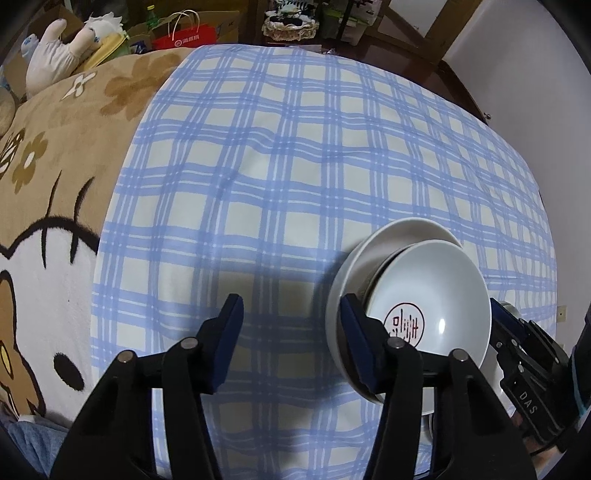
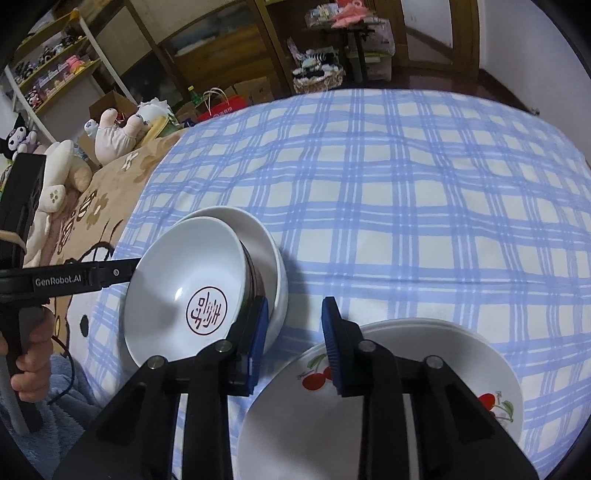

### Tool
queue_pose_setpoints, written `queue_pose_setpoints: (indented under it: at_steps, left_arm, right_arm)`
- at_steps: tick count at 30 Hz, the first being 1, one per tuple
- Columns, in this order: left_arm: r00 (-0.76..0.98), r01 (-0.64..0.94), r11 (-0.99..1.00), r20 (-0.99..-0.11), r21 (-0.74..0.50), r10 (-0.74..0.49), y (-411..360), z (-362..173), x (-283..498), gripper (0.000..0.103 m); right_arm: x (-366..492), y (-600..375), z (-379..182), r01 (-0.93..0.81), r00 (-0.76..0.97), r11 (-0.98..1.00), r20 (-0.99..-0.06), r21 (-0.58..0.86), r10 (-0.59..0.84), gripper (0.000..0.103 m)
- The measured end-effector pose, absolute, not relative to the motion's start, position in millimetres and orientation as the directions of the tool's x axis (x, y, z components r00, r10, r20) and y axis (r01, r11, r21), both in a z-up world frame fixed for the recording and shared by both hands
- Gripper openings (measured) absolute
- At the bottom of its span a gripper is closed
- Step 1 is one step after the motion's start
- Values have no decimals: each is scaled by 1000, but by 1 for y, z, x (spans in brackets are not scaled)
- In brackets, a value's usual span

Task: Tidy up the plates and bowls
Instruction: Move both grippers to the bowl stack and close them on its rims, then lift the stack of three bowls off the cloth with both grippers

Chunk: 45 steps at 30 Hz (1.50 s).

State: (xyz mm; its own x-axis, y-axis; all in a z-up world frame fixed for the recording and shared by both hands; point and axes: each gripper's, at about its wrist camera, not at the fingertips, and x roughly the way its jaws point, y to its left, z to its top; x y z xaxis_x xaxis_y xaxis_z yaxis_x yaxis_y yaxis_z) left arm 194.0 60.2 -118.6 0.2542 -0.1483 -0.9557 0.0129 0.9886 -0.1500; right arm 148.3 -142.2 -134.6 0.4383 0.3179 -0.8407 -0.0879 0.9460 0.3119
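Observation:
A white bowl with a red seal mark point(image 1: 436, 295) point(image 2: 184, 266) leans tilted inside a second white bowl point(image 1: 402, 232) point(image 2: 266, 236) on the blue checked cloth. My left gripper point(image 1: 291, 325) is open with only cloth between its fingers; its right finger point(image 1: 354, 332) lies against the bowls' left rim. In the right wrist view the left gripper point(image 2: 125, 271) reaches the seal bowl's left edge. My right gripper point(image 2: 295, 325) stands narrowly open with nothing between its fingers, and its left finger point(image 2: 258, 332) is against the bowls' right side. A cherry-patterned plate point(image 2: 314, 424) lies under it.
The checked cloth point(image 1: 295, 147) covers a bed, with a brown cartoon blanket point(image 1: 55, 184) to its left. Plush toys point(image 2: 114, 136), boxes and a red paper bag point(image 1: 184, 35) crowd the far left. A hand point(image 2: 33, 369) grips the left gripper's handle. Shelves and furniture stand behind.

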Motion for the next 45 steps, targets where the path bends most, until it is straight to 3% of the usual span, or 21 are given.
queue_pose_setpoints:
  at_steps: [2, 6, 8, 14, 18, 23, 29, 45]
  left_arm:
    - [250, 21, 988, -956, -153, -154, 57, -120, 195, 43]
    - [249, 71, 986, -955, -151, -164, 48, -118, 193, 21]
    - [244, 82, 985, -955, -151, -167, 45, -117, 191, 17]
    - [218, 41, 975, -951, -217, -220, 49, -123, 196, 16]
    - [232, 88, 984, -958, -154, -170, 40, -125, 194, 12]
    - [208, 43, 972, -950, -230, -234, 48, -127, 197, 11]
    - [202, 48, 966, -944, -256, -260, 48, -129, 199, 5]
    - [246, -43, 947, -922, -318, -299, 60, -126, 186, 5]
  right_arm:
    - [153, -143, -136, -86, 412, 943, -850, 322, 328, 31]
    - [164, -145, -139, -72, 340, 929, -867, 363, 365, 31]
    - [169, -145, -140, -62, 307, 928, -878, 367, 367, 31]
    - [178, -133, -139, -50, 250, 956, -923, 290, 293, 31]
    - [179, -126, -137, -36, 231, 967, -939, 254, 255, 30]
    - [179, -125, -137, -8, 225, 952, -928, 305, 298, 9]
    - [179, -123, -139, 18, 243, 948, -921, 318, 304, 9]
    - [163, -132, -138, 77, 343, 923, -879, 376, 330, 8]
